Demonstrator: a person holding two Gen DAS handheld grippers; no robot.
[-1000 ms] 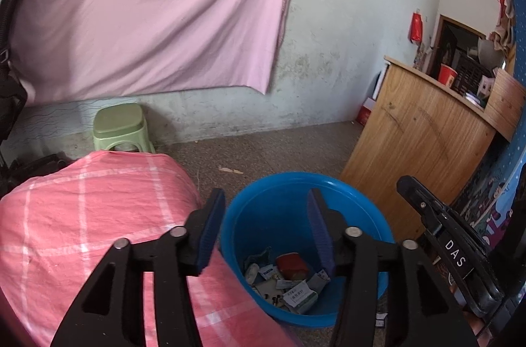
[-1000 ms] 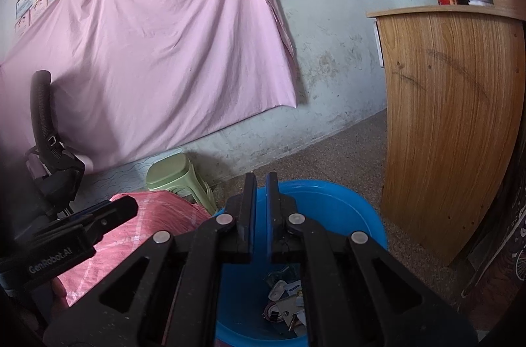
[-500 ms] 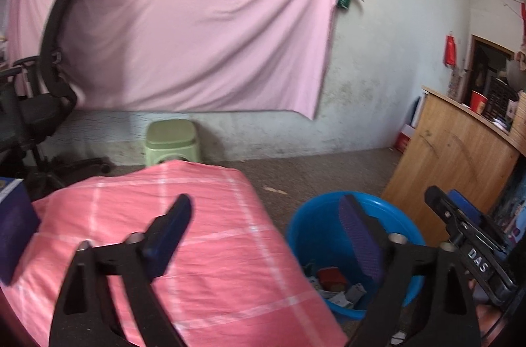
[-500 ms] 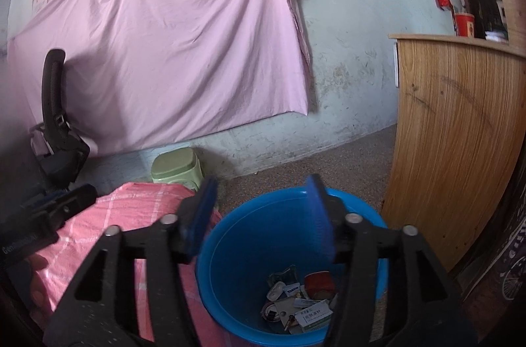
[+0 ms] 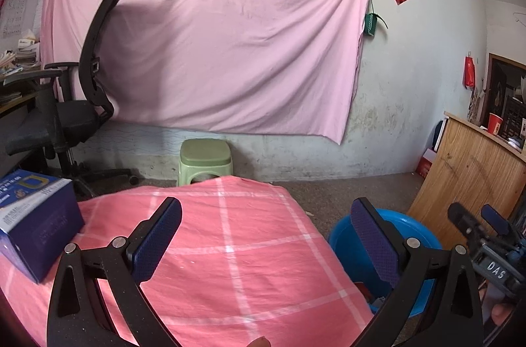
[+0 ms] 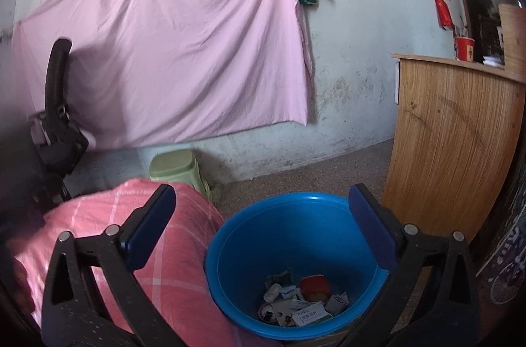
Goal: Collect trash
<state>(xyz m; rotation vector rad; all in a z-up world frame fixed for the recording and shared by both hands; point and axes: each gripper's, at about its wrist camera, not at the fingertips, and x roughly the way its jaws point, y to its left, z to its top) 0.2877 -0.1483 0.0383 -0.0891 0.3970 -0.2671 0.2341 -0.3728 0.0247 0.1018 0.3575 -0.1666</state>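
Left wrist view: left gripper (image 5: 266,235), jaws spread wider than a second ago, empty, now over the pink checked cloth (image 5: 230,248) rather than the blue basin (image 5: 424,235); basin right of it, blue box (image 5: 36,222) left.

Right wrist view: right gripper (image 6: 263,225), earlier pressed together, now spread and empty above the basin (image 6: 296,235); trash pile (image 6: 302,304) on basin floor, below the fingertips.

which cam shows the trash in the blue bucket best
The right wrist view: it looks down into the blue bucket at the trash piled on its bottom. The left wrist view shows only part of the bucket, its contents almost entirely hidden.
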